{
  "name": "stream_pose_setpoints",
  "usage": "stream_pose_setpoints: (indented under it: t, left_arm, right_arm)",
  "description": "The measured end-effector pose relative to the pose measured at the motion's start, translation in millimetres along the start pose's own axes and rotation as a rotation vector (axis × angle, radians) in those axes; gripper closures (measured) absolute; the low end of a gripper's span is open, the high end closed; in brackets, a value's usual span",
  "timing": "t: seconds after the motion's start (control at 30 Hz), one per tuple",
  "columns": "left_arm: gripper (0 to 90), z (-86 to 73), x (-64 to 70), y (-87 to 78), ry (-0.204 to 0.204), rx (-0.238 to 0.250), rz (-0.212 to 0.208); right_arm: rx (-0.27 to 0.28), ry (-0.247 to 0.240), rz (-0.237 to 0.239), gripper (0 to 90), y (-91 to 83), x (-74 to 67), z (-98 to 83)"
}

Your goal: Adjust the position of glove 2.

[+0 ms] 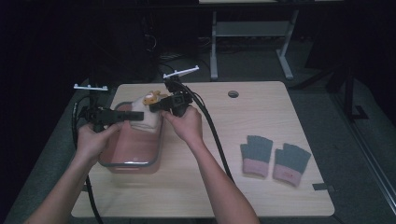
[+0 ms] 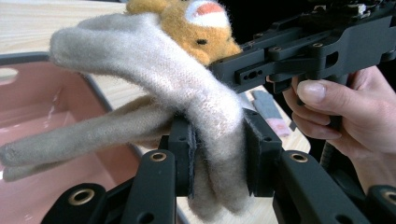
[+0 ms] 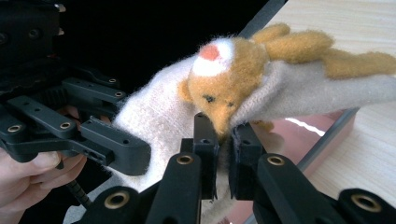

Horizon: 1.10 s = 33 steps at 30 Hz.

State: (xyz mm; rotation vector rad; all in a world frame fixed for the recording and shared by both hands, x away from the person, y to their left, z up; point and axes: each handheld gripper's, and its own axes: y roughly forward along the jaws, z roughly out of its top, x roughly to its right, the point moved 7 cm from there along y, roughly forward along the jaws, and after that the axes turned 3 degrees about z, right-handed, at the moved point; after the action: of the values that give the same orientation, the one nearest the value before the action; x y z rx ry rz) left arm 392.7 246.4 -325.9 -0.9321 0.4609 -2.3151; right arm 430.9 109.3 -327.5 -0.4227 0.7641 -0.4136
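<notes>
We see the cream glove point(image 1: 142, 114) with an orange bear point(image 1: 153, 97) sewn on it held up between both grippers, above the far end of the pink bin point(image 1: 133, 167) at the left of the table point(image 1: 261, 121). Left gripper point(image 2: 218, 154) is clamped on a bunch of the glove fingers, which hang down between its jaws. Right gripper point(image 3: 223, 156) is pinched nearly shut on the glove edge just under the bear's face. The two grippers sit close together, jaws facing each other. Bin interior looks bare where visible; the glove is over it, not inside. Two grey-and-pink gloves point(image 1: 273, 159) lie flat at the near right, well apart from the bin.
</notes>
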Motion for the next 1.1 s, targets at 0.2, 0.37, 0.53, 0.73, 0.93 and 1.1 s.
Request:
stream_pose_setpoints:
  t: [0.2, 0.37, 0.53, 0.73, 0.93, 1.1]
  left_arm:
    - [68.4, -7.5, -15.0, -1.9, -0.028, -0.004, 0.005]
    - [68.6, -15.2, -24.6, -3.0, -0.049, -0.009, 0.012]
    - [68.8, -24.3, -33.3, -4.3, -0.061, -0.022, 0.025]
    - [69.8, -36.8, -44.6, -1.4, -0.086, -0.041, 0.034]
    - [70.7, -51.9, -55.9, 4.6, -0.112, -0.073, 0.040]
    - [70.7, -64.2, -63.6, 9.7, -0.132, -0.107, 0.058]
  right_arm:
    - [-0.022, 0.018, 0.013, 83.3, 17.4, 3.1, -1.5]
    - [-0.025, 0.024, 0.024, 83.3, 29.5, 5.4, -5.0]
    - [-0.038, 0.040, 0.039, 83.2, 41.7, 7.6, -10.5]
    - [-0.063, 0.065, 0.051, 82.9, 55.9, 12.6, -19.3]
    - [-0.086, 0.090, 0.061, 82.1, 68.9, 21.4, -31.3]
    - [-0.113, 0.113, 0.063, 78.9, 77.8, 28.8, -41.5]
